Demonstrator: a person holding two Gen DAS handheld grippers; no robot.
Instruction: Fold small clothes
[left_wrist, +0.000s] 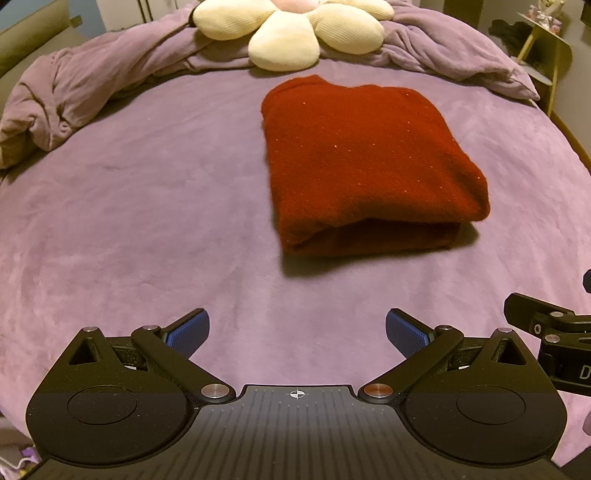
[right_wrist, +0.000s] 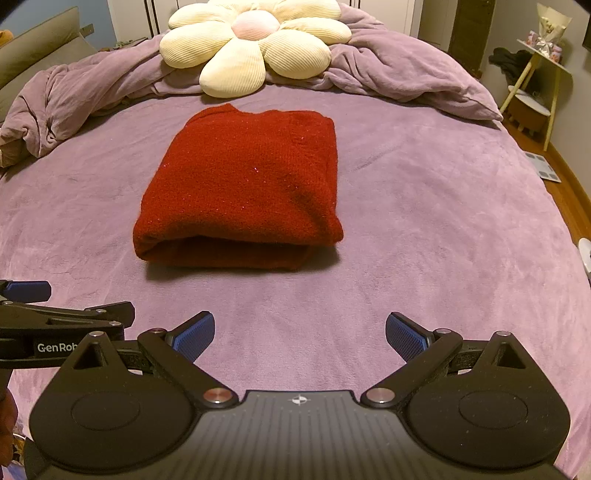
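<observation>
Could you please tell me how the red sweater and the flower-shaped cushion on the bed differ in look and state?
The red sweater is dark red, while the flower cushion is cream with a pink centre. The sweater lies folded into a flat rectangle; the cushion is puffy, with rounded petals. The sweater rests on the smooth purple sheet nearer the grippers; the cushion sits farther back against the crumpled duvet. Both are soft and untouched.

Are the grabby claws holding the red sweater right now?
No. Both the left gripper and right gripper are open and empty. The folded red sweater lies untouched on the purple bed.
</observation>
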